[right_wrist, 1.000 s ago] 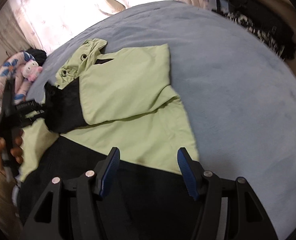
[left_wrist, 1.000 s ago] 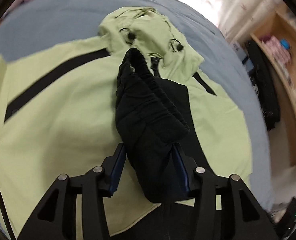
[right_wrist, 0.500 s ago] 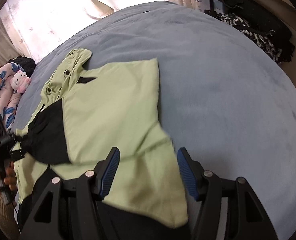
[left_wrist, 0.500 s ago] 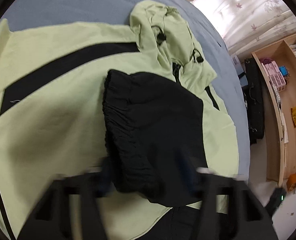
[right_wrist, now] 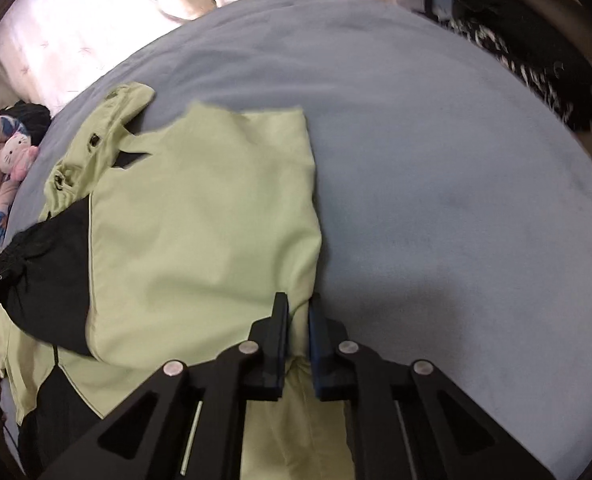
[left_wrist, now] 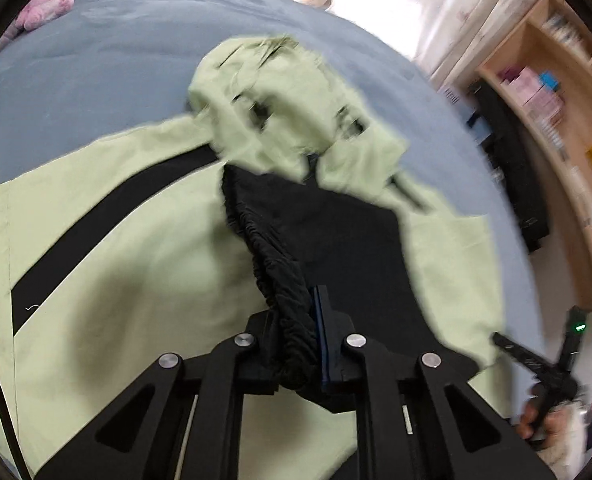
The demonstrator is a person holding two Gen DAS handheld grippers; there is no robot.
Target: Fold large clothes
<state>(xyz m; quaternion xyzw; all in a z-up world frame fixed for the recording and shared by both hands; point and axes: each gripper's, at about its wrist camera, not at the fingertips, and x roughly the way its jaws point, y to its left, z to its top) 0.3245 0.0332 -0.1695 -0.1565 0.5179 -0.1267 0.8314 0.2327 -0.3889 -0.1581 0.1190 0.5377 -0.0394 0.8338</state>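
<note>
Blue-grey bed [right_wrist: 436, 184], green-black jacket [right_wrist: 200, 216] spread flat — plush toy [right_wrist: 16, 152]

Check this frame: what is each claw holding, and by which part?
Both are closing. Left claw pinches the jacket's black elastic cuff; right claw pinches the green folded side edge.

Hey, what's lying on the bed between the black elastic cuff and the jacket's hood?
In the left wrist view, only the black sleeve fabric spans from the cuff up to the hood; nothing else lies there.
</note>
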